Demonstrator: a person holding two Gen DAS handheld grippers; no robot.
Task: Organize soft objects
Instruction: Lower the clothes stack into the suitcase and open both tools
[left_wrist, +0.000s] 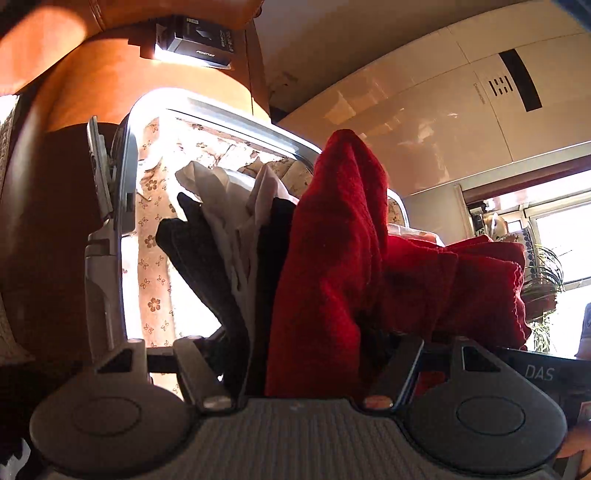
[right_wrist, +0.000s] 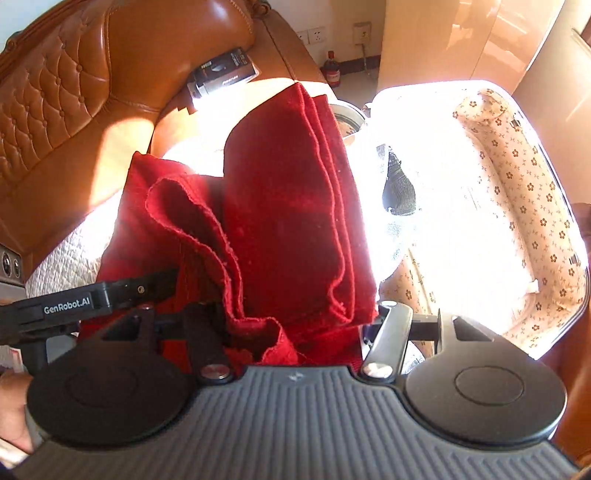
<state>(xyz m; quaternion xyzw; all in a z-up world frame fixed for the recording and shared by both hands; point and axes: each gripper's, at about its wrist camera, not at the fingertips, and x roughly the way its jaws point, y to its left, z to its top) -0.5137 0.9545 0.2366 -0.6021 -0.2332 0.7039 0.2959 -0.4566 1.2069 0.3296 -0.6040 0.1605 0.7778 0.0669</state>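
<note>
A stack of folded clothes stands between the jaws of my left gripper: a thick red cloth, a black garment and a white one. The left gripper is shut on this stack; its right finger is hidden behind the red cloth. In the right wrist view the same red cloth fills the jaws of my right gripper, which is shut on it, fingers covered. Behind the stack lies an open suitcase with a flowered lining.
A tan leather sofa stands behind, with a black box on its arm. A black mesh item lies on pale fabric in the suitcase. A red bottle stands by the wall. A cream cabinet and window plants are at the right.
</note>
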